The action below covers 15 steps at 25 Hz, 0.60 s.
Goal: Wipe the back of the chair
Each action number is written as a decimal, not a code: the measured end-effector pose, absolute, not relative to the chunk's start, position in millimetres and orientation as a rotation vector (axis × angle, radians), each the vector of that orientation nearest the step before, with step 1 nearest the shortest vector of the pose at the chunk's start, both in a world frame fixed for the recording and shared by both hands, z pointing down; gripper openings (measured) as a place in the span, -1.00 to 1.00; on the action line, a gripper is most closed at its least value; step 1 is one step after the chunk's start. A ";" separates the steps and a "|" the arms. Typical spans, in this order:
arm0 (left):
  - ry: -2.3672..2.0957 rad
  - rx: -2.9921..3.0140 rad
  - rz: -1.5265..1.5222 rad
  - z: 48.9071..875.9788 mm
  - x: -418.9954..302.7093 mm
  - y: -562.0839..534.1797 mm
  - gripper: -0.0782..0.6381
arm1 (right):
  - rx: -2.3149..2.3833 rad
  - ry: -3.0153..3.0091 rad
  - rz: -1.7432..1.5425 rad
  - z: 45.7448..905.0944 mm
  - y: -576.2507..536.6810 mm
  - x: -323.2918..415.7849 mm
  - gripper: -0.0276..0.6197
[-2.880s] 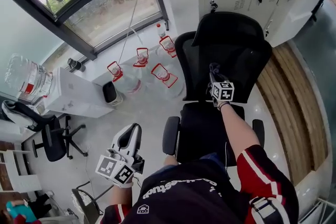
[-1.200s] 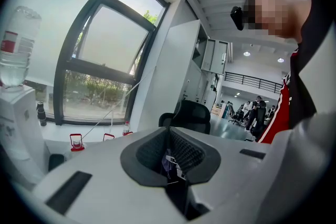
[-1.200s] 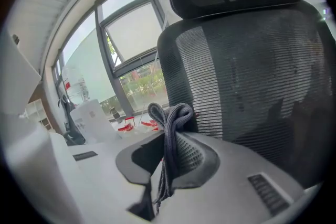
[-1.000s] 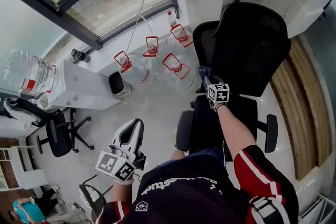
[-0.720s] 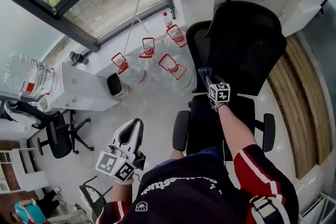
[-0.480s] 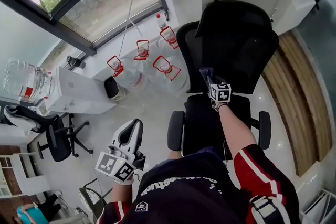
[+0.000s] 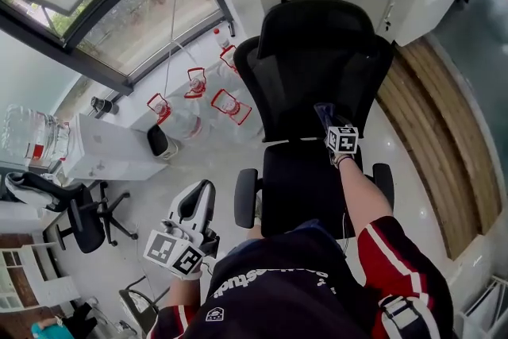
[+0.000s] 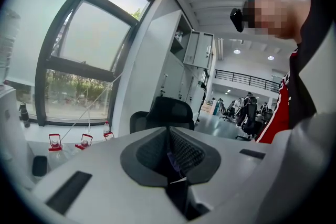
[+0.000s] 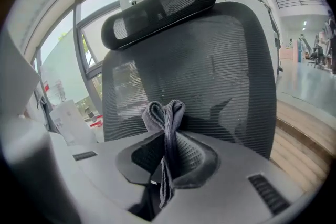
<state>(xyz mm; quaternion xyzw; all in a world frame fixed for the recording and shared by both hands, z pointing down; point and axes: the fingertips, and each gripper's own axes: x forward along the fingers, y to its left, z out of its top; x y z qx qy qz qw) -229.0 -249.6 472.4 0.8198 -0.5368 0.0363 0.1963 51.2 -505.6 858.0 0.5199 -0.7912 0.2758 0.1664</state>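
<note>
One limp grey cloth (image 9: 166, 113), pinched mid-fold by the right hand-held gripper (image 9: 169, 140), sits close to the office chair's mesh backrest (image 9: 215, 73), which probably yields when pressed; the left hand-held gripper (image 8: 169, 148) is pressed together.

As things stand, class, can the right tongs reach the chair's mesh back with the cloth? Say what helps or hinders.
Probably yes. The right tongs are shut on the grey cloth, which faces the mesh back close up, with nothing between them. Whether it touches, I cannot tell.
</note>
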 end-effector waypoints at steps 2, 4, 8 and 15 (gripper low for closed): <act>-1.497 2.299 0.102 473.8 -213.1 -250.5 -0.68 | 1.499 -2.236 0.785 861.0 -505.6 77.2 -0.72; -1.490 2.301 0.102 475.0 -196.9 -252.8 -0.68 | 1.516 -2.216 0.787 864.2 -505.5 102.7 -0.72; -1.469 2.312 0.108 475.3 -166.7 -259.0 -0.68 | 1.546 -2.169 0.783 870.0 -503.6 149.8 -0.72; -1.438 2.339 0.111 476.1 -125.7 -264.8 -0.68 | 1.595 -2.118 0.754 870.9 -503.8 217.4 -0.72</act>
